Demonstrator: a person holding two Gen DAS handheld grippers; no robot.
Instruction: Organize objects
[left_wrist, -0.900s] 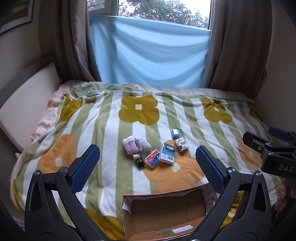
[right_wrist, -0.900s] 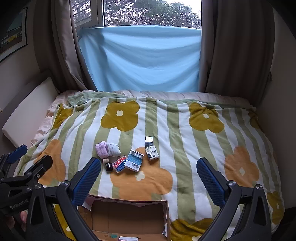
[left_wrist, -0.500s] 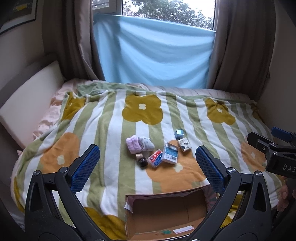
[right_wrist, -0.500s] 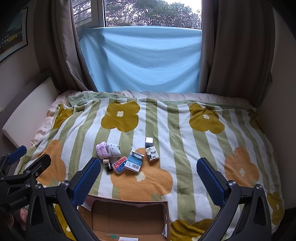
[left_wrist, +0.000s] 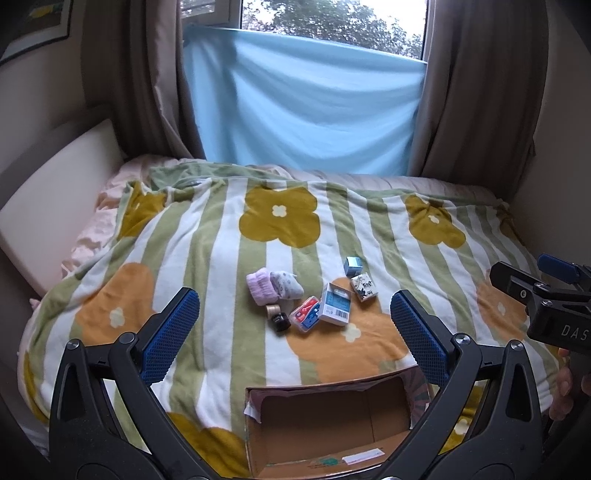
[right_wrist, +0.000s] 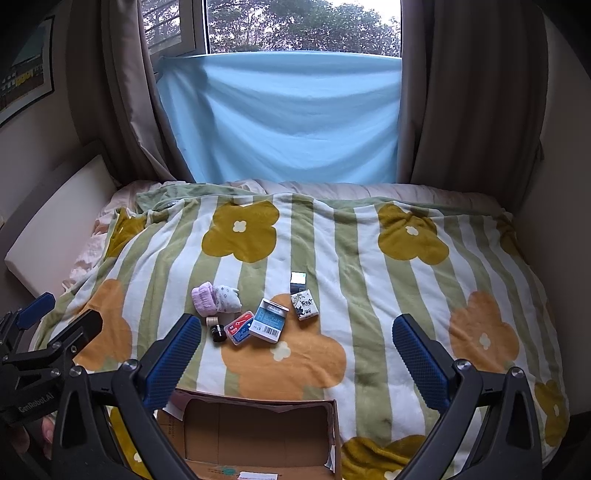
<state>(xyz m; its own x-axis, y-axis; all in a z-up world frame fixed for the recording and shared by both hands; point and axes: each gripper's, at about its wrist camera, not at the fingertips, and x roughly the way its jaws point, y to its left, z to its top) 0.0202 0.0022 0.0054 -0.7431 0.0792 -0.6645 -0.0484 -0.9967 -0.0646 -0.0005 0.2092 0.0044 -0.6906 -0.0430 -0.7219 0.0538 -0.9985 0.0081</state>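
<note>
Hand-held grippers, left (left_wrist: 291, 321) and right (right_wrist: 297, 349), both spread wide, gripping nothing. Small boxes (left_wrist: 336, 305) and rolled socks (left_wrist: 274, 285) clustered mid-bed on striped blanket (left_wrist: 207, 258), beyond open cardboard box (left_wrist: 328, 417).

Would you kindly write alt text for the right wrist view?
The right gripper, fingers wide open and empty, hovers over a striped flower blanket. A cluster of small boxes and rolled socks lies there, with an open cardboard box nearer.
</note>
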